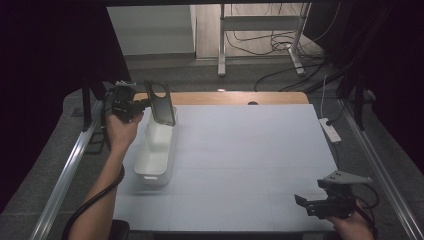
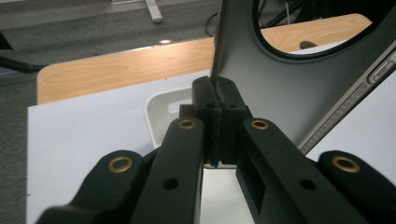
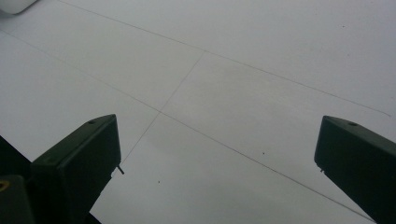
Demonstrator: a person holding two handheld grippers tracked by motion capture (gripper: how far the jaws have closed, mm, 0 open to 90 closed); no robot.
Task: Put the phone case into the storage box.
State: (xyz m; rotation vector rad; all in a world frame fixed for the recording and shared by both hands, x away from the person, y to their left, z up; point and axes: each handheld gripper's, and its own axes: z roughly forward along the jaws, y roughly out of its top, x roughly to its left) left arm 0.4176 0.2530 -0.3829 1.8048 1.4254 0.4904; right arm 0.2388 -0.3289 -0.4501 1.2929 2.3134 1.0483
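Phone case [image 1: 161,103] is pinched by its edge in my left gripper [image 1: 141,104], held upright over the far end of the white bin [image 1: 155,165] — the jaws are pressed tight on it. I'd guess it's about halfway: gripped and positioned, but not yet lowered in. Bin looks empty, so nothing blocks the drop. My right gripper [image 1: 301,201] idles at the near right of the table [image 1: 250,150] — jaws spread wide, holding nothing.

White-topped table [image 1: 250,150] with a white bin [image 1: 156,155] at its left.
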